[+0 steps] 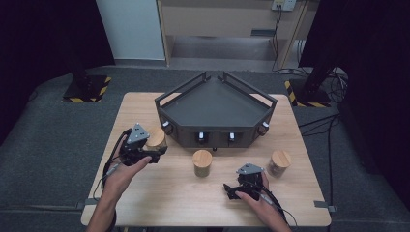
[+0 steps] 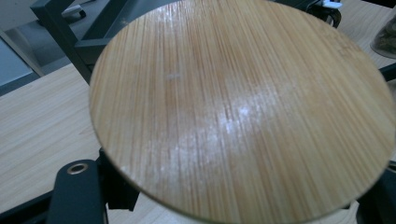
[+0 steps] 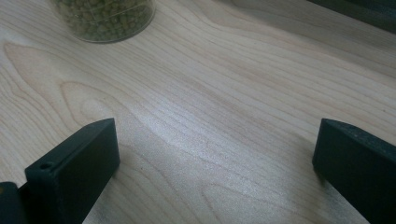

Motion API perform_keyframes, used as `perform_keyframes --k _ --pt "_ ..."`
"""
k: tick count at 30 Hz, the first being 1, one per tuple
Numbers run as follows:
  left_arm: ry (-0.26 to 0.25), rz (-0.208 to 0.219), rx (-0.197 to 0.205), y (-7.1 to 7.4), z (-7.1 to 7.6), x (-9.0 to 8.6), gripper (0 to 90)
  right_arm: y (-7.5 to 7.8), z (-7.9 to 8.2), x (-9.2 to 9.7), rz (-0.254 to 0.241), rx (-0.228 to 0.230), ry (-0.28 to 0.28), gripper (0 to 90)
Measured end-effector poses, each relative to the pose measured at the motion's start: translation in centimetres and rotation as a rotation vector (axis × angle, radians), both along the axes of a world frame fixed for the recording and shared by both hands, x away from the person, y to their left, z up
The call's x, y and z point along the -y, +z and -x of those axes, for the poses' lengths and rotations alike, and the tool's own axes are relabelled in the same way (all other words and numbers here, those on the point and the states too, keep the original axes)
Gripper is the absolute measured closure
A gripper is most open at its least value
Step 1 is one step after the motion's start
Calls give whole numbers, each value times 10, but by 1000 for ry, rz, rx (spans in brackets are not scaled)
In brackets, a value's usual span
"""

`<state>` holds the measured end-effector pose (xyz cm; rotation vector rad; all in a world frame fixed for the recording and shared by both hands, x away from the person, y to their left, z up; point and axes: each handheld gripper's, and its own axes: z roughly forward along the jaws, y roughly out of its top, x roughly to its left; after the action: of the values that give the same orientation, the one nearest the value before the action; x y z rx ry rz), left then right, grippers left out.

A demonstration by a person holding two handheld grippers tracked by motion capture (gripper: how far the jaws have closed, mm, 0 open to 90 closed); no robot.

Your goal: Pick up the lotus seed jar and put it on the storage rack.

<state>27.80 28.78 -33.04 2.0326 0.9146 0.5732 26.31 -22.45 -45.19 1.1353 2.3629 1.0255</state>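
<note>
Light wooden table (image 1: 159,198) on grey floor. Black angular tray (image 1: 215,104) sits at far middle. In front of tray: bamboo-lidded jar (image 1: 202,163) at centre, second lidded jar (image 1: 280,162) to right. Right gripper (image 1: 231,191) rests on tabletop near front edge.

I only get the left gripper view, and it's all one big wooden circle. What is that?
Observer: It's the bamboo lid of a jar. In the high view the left hand-held gripper is clamped on it, beside the black tray.
Operator: Are there more jars?
Observer: Yes, two more stand on the table: a middle jar and a right jar.
Operator: What's the other gripper doing?
Observer: The right hand-held gripper is open over bare wood, with nothing between its jaws.
</note>
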Motion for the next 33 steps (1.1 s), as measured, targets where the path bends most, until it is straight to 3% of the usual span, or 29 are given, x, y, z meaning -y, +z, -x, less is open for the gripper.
perform_keyframes --k 5,33 --pt "-1 15 7 6 -7 1 243 0 0 0 0 0 0 6" --pt "-25 13 43 58 -41 27 242 0 0 0 0 0 0 7"
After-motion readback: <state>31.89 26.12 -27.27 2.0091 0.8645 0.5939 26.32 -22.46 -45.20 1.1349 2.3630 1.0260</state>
